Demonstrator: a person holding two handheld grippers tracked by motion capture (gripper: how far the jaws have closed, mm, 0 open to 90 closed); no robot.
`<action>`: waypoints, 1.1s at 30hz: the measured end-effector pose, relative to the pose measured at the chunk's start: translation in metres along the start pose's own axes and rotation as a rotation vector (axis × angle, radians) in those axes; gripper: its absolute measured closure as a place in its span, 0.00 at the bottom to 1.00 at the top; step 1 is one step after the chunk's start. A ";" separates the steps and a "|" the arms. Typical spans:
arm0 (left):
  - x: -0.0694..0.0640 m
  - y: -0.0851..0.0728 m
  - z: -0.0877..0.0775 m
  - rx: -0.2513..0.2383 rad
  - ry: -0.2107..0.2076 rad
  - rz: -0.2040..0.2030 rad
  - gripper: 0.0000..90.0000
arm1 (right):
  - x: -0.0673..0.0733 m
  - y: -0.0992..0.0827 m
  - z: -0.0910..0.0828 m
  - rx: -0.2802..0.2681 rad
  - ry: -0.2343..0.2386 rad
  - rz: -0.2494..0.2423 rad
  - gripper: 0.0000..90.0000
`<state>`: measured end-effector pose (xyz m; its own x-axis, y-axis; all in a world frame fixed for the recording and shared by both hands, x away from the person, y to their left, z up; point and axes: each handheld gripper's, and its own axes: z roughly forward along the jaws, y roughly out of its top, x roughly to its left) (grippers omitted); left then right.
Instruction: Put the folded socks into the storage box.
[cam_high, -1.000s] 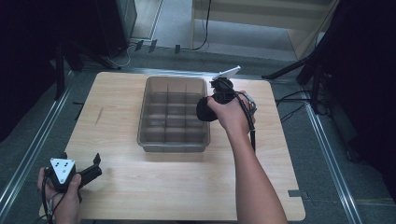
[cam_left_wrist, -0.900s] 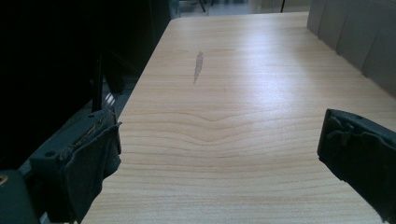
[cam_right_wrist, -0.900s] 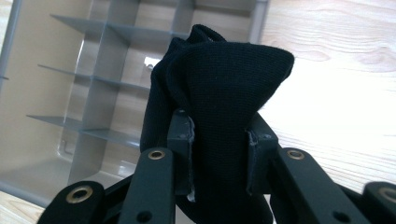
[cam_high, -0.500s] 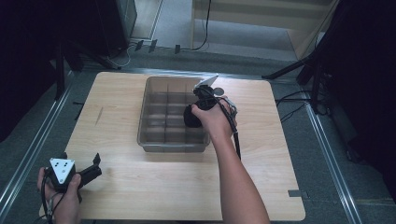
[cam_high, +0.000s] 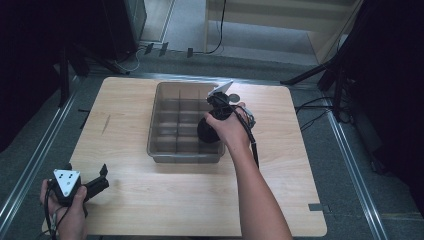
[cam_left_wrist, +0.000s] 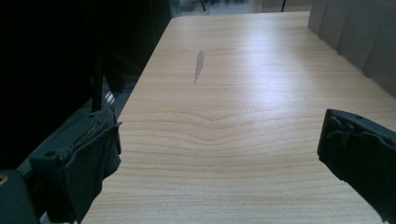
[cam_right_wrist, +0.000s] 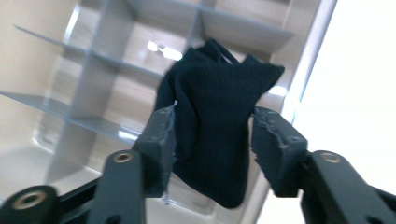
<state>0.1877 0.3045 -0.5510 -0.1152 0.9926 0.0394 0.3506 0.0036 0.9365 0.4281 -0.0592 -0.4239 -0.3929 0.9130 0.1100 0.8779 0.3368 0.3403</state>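
The right gripper (cam_right_wrist: 212, 140) hangs over the grey plastic divided tray (cam_right_wrist: 93, 70), and its jaws have just been opening. The dark navy folded cloth (cam_right_wrist: 215, 121) sits between them, the left pad seemingly touching it, the right one apart. The cloth could catch on that pad or land across a divider. The left gripper (cam_left_wrist: 219, 163) rests wide open and empty above the wooden tabletop (cam_left_wrist: 261, 70).

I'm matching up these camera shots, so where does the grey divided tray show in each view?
High view: divided tray at the middle, slightly toward the far edge.
Left gripper view: its grey wall in the top right corner.
Right gripper view: its compartments lie behind the dark cloth.
Shared landmark: the light wooden table beneath it.
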 end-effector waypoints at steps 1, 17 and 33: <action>0.000 0.000 0.000 0.000 0.000 0.000 0.00 | 0.000 0.000 0.000 0.000 0.000 0.000 0.59; -0.001 0.000 0.000 -0.002 -0.002 0.003 0.00 | 0.007 -0.012 0.043 0.077 -0.078 -0.032 0.84; -0.001 0.000 0.000 0.004 -0.003 0.006 0.00 | -0.003 -0.008 0.009 0.031 0.002 0.000 0.76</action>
<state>0.1882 0.3039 -0.5509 -0.1108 0.9929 0.0438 0.3549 -0.0016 0.9349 0.4251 -0.0622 -0.4355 -0.3934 0.9125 0.1124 0.8860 0.3436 0.3113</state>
